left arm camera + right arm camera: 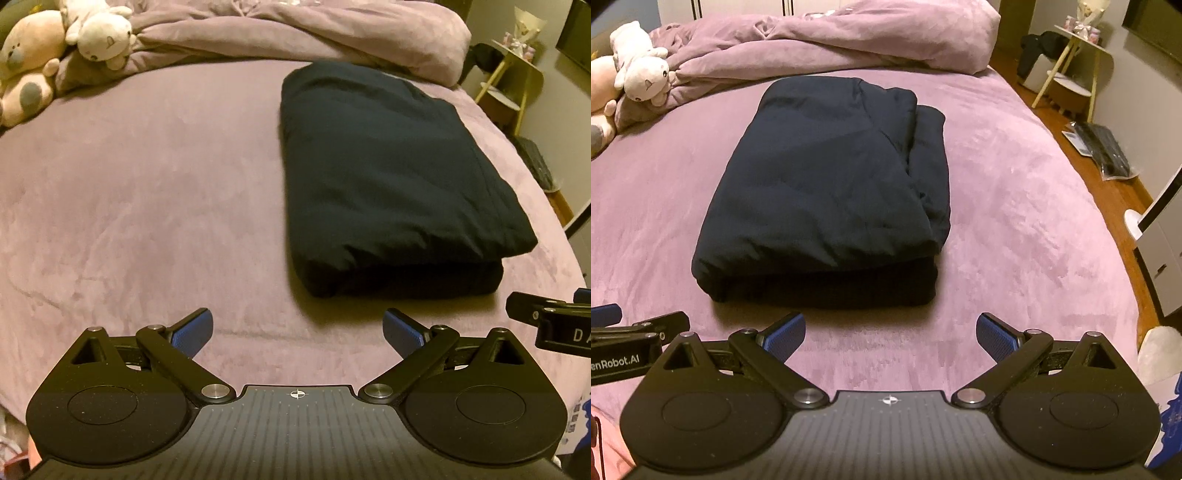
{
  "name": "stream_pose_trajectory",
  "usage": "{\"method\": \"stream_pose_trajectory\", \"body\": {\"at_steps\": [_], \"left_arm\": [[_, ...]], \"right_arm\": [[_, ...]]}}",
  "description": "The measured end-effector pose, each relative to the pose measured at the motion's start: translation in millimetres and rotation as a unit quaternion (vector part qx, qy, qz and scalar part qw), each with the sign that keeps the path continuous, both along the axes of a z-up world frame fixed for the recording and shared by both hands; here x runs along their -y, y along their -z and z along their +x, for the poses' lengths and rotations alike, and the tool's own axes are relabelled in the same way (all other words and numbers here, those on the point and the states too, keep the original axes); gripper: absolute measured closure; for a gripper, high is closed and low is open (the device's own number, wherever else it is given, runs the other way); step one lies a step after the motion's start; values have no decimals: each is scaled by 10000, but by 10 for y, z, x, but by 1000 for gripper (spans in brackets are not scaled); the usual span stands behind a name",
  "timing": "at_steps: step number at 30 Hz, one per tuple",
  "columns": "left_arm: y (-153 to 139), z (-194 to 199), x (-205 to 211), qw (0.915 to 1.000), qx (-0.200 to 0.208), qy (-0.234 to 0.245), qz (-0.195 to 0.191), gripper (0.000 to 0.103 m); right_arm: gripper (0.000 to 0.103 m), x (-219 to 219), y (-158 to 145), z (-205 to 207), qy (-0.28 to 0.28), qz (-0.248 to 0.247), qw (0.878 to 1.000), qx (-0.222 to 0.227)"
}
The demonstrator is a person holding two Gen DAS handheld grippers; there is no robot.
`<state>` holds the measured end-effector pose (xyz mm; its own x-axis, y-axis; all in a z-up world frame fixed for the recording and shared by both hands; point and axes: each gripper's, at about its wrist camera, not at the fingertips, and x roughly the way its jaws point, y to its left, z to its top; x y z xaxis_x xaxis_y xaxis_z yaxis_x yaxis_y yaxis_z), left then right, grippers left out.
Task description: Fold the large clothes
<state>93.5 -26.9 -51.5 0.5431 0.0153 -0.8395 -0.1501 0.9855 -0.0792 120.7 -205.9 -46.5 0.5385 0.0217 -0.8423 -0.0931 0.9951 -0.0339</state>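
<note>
Spread right gripper (890,338), "enRobot.AI" left gripper (613,360)

The bed (1015,192) cover is matt mauve plush, the duvet (849,40) at the top the same. The garment (827,184) is smooth dark cloth. The gripper (890,338) is matt black plastic with ribbed blue pads (997,338). The floor (1108,177) at right is glossy wood.

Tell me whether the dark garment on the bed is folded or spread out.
Folded. The dark navy garment lies as a compact rectangular bundle on the purple bed cover, with stacked layers visible along its near edge. Neither gripper touches it.
</note>
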Motion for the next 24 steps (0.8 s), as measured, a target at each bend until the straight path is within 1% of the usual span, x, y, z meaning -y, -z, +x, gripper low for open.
{"method": "stream_pose_trajectory", "body": {"at_steps": [8,24], "left_arm": [[-10,14,0,10000,-1,-17,-14,2],[-67,-3,68,9999,26,97,-60,2]], "right_arm": [[4,-4,-17,29,75,70,9999,-7],[4,17,-40,14,122,132,9998,-12]]}}
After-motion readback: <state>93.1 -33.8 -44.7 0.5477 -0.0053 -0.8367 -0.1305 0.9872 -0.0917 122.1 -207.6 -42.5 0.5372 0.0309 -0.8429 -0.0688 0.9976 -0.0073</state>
